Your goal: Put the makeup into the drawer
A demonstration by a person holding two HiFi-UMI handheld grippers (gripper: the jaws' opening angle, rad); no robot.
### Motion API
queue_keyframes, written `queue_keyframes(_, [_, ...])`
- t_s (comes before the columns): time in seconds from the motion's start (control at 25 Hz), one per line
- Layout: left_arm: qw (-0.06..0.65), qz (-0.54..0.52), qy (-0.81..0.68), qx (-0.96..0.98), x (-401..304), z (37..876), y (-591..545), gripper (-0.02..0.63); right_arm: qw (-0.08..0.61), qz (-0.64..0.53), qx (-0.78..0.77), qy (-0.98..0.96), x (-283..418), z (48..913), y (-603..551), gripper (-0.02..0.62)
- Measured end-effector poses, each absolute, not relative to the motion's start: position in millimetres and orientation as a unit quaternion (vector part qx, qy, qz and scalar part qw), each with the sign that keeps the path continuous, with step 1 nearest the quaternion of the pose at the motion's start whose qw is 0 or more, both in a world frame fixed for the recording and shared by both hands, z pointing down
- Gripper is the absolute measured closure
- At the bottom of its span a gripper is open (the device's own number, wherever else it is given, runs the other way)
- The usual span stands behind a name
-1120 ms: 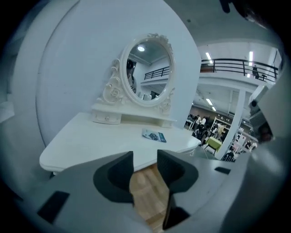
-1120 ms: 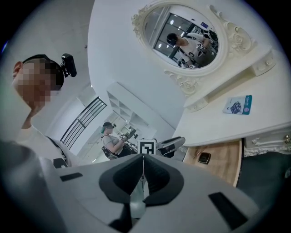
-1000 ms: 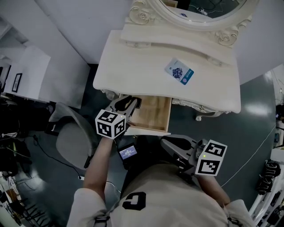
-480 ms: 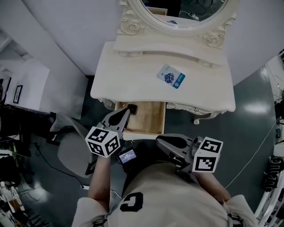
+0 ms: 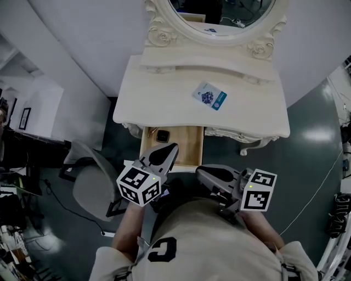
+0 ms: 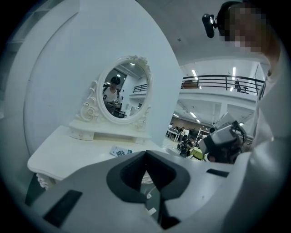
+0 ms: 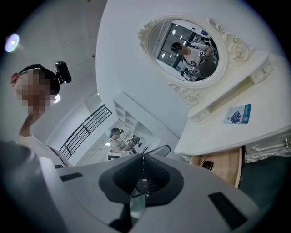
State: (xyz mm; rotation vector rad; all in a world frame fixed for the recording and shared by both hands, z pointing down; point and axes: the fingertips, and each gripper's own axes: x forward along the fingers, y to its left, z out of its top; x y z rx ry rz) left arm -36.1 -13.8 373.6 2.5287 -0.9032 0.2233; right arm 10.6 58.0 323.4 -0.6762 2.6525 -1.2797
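Observation:
A white and blue makeup packet (image 5: 210,97) lies flat on the cream dressing table (image 5: 159,104), also visible as the packet (image 7: 237,113) in the right gripper view. Below the tabletop the wooden drawer (image 5: 184,144) stands pulled out, with a small dark compact (image 5: 162,136) at its back left. My left gripper (image 5: 168,151) hovers over the drawer's front edge, shut and holding nothing; its jaws meet in front of the packet (image 6: 120,151). My right gripper (image 5: 201,173) is close to my body, right of the drawer, shut and empty.
An oval mirror (image 5: 219,13) in a carved frame stands at the back of the table. A grey chair (image 5: 90,184) sits to the left of me on the dark floor. A cable (image 5: 312,189) runs across the floor at the right.
My left gripper has pulled back out of the drawer's back left corner, risen and closed its jaws. The dark compact stays in the drawer. The right gripper has barely moved.

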Motion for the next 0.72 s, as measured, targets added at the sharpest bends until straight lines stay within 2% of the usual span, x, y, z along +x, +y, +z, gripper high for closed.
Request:
queue_keyframes(0.36, [0.207, 0.081, -0.322, 0.92, -38.4, 366.7, -14.0, 0.549, 0.057, -0.422, -0.237, 0.873, 7.1, 322.5, 55.5, 0.568])
queue_keyframes(0.72, [0.17, 0.141, -0.307, 0.926, -40.5, 385.9, -31.1, 0.549, 0.047, -0.426, -0.252, 0.868, -11.9, 329.8, 54.1, 0.568])
